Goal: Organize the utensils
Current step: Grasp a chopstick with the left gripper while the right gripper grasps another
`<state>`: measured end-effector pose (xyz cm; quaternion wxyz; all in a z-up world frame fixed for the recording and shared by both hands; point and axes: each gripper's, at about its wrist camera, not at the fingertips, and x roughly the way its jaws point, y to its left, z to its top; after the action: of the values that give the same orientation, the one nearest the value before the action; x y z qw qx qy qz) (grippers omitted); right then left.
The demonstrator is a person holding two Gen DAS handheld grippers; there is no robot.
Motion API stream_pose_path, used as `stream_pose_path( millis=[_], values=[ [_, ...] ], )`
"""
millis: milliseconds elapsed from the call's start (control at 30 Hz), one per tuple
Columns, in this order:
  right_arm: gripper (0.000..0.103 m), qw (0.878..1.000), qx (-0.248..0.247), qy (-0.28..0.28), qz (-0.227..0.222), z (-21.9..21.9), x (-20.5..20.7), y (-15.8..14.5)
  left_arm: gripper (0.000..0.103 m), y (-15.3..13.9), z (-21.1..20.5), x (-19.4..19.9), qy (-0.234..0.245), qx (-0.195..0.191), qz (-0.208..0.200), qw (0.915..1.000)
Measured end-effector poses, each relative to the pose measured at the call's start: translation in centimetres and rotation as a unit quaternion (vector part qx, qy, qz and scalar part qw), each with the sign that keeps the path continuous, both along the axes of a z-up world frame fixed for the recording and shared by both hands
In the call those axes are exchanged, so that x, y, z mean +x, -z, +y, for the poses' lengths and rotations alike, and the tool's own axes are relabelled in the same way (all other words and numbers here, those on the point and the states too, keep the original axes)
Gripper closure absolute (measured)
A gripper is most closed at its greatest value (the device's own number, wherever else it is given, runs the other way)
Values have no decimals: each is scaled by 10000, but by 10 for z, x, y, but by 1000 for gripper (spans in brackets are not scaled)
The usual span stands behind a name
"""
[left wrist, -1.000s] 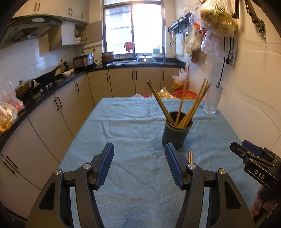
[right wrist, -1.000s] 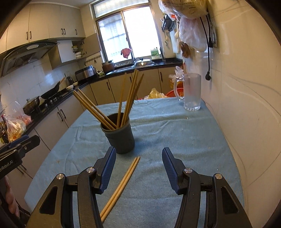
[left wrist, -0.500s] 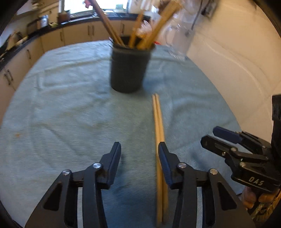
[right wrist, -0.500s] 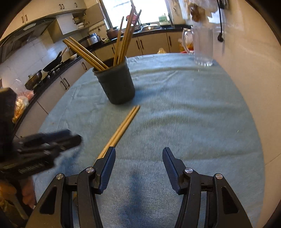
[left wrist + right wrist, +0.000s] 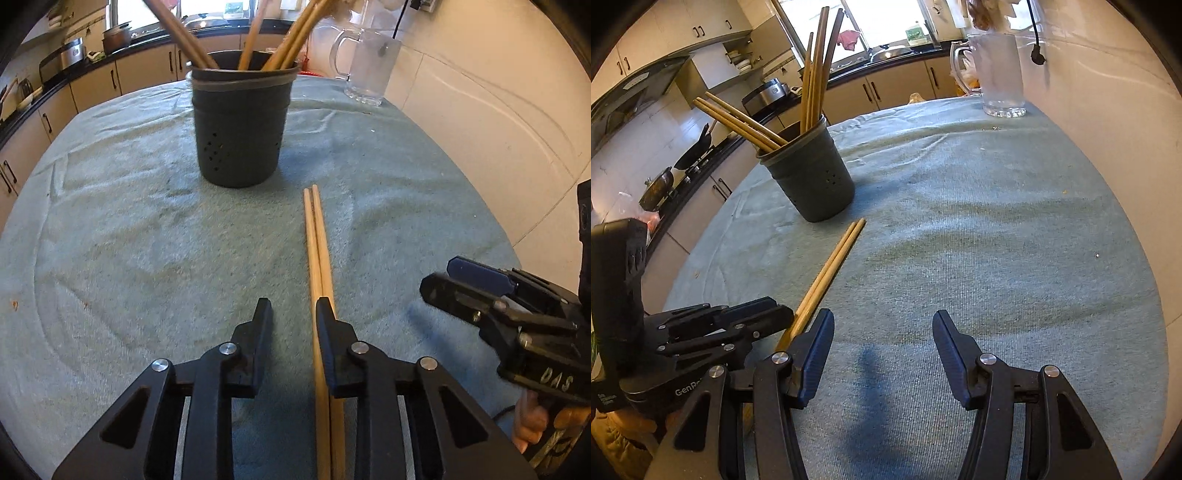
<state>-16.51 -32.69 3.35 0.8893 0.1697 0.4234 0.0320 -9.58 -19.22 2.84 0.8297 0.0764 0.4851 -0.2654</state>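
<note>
A pair of wooden chopsticks (image 5: 317,236) lies on the teal cloth in front of a dark grey holder (image 5: 240,136) that has several chopsticks standing in it. My left gripper (image 5: 294,314) is low over the near end of the pair and its jaws are closing. One stick lies just inside the right finger (image 5: 327,317) and the other runs under it. The left finger stands clear of them. My right gripper (image 5: 882,328) is open over bare cloth with nothing between its fingers. The pair of chopsticks (image 5: 831,266) lies just left of it, and the holder (image 5: 812,177) stands beyond.
A glass mug (image 5: 369,66) stands at the table's far right by the white wall (image 5: 498,110). Kitchen counters and a stove run along the left, beyond the table edge. A hand holds the right gripper (image 5: 480,291) at the right.
My left gripper has dropped toward the cloth, tilted down and narrowed its jaws at the loose chopsticks. The right gripper has also sunk, its jaws as wide as before.
</note>
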Motion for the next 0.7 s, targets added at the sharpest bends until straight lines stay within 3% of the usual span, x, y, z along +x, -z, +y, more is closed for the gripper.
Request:
stream_pose_path(
  millis=[167,233,500,700],
  values=[
    [43,10000,27,33,-9,0,-2,1,82,-2,-17,8,-4,195,-65,9998],
    [43,10000,22,66,-9,-1,-3,0,97,0,-16,14,-95,172,20,9998],
    [43,10000,-28,18,39,2,-1,0,97,10,0,14,-357,208,144,9990],
    [43,9984,-155,-547,40,36,10,-3,97,9,42,13,-906,49,395,9951]
  ],
)
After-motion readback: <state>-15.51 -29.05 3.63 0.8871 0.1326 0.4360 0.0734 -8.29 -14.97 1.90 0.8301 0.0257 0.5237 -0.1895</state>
